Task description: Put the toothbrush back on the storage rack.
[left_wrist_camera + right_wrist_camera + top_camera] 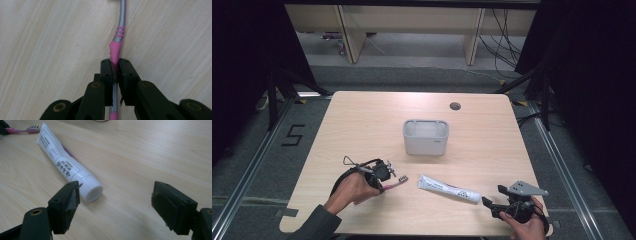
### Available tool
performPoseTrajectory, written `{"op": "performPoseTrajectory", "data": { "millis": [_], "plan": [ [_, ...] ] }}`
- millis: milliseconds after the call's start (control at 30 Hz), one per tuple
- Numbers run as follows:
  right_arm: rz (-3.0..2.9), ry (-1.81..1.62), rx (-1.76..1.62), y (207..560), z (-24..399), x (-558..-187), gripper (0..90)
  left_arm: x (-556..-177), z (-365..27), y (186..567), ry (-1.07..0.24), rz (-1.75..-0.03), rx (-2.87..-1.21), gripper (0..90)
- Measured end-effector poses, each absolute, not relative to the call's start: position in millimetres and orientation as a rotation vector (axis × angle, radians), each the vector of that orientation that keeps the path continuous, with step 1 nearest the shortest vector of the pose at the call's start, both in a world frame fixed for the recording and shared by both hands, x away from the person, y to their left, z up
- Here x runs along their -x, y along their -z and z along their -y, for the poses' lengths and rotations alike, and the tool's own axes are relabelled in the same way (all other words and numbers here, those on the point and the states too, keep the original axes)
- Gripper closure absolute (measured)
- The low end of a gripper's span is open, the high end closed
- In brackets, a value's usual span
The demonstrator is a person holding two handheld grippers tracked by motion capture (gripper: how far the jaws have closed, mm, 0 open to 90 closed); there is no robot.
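toothbrush [117,47]: pink-and-silver handle | left gripper [114,68]: jaws pinching it | right gripper [115,202]: jaws spread

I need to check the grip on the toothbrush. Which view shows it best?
The left gripper view: the toothbrush handle is pinched between the left hand-held gripper pads, close up. The high view shows it small and partly hidden on the table; the right gripper view shows its bristled head far off.

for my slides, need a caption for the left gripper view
Left gripper clamped on the pink and grey toothbrush above the wooden table.
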State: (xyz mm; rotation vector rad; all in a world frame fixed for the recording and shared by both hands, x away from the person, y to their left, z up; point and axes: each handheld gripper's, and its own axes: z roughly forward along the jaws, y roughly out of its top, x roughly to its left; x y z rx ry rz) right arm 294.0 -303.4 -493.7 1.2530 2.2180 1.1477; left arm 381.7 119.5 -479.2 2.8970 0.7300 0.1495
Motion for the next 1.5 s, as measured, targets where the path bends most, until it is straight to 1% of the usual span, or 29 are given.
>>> {"op": "performPoseTrajectory", "data": {
  "millis": [33,167,200,233,333,367,500,533,600,700,767,800,867,900,933,967,1000,1033,1167,1300,1333,1467,1500],
  "plan": [
    [-2.22,-1.16,-1.293,493,302,-293,23.8,-382,-119,479,-0.149,-0.727,-2.899,82.1],
    [-2.226,-1.149,-1.252,494,303,-294,23.8,-382,-119,479,-0.156,-0.707,-2.911,82.3],
    [-2.22,-1.161,-1.297,493,301,-293,23.8,-380,-118,479,-0.172,-0.69,-2.921,82.5],
    [-2.218,-1.15,-1.253,494,303,-294,23.8,-380,-117,479,-0.155,-0.686,-2.919,82.5],
    [-2.22,-1.165,-1.266,494,303,-294,23.8,-378,-117,479,-0.169,-0.657,-2.927,82.7],
    [-2.215,-1.155,-1.256,494,304,-295,23.8,-378,-117,478,-0.154,-0.652,-2.929,82.7],
    [-2.216,-1.153,-1.256,494,303,-294,23.9,-378,-119,473,-0.182,-0.642,-2.899,82.9],
    [-2.217,-1.166,-1.268,494,303,-294,23.8,-378,-120,471,-0.172,-0.638,-2.899,82.9],
    [-2.217,-1.152,-1.252,494,304,-295,23.9,-378,-122,465,-0.195,-0.642,-2.859,82.9],
    [-2.216,-1.151,-1.252,494,304,-295,23.9,-378,-125,458,-0.189,-0.634,-2.819,82.9],
    [-2.218,-1.157,-1.259,494,303,-295,23.9,-377,-131,446,-0.205,-0.663,-2.731,82.9],
    [-2.217,-1.15,-1.253,494,304,-294,23.9,-380,-134,442,-0.218,-0.637,-2.702,82.9],
    [-2.211,-1.159,-1.26,494,303,-294,23.8,-382,-142,432,-0.234,-0.651,-2.615,82.9],
    [-2.211,-1.159,-1.26,494,303,-294,23.8,-382,-142,432,-0.234,-0.651,-2.615,82.9],
    [-2.215,-1.152,-1.259,494,304,-295,23.8,-383,-147,427,-0.258,-0.673,-2.542,82.9],
    [-2.215,-1.152,-1.259,494,304,-295,23.8,-383,-147,427,-0.258,-0.673,-2.542,82.9],
    [-2.216,-1.15,-1.255,494,304,-294,23.8,-385,-152,423,-0.276,-0.69,-2.487,82.9],
    [-2.216,-1.151,-1.256,494,304,-295,23.9,-385,-152,423,-0.276,-0.69,-2.487,82.9],
    [-2.214,-1.15,-1.257,494,304,-295,23.9,-388,-160,414,-0.298,-0.746,-2.348,82.9],
    [-2.218,-1.156,-1.262,494,304,-295,23.8,-389,-164,410,-0.321,-0.762,-2.281,82.9],
    [-2.214,-1.15,-1.259,494,304,-295,23.8,-389,-167,407,-0.354,-0.776,-2.241,82.9],
    [-2.218,-1.155,-1.265,494,304,-295,23.8,-390,-169,404,-0.352,-0.788,-2.195,82.9],
    [-2.223,-1.168,-1.317,494,302,-293,23.8,-392,-170,403,-0.352,-0.787,-2.16,82.9]
  ]
}}
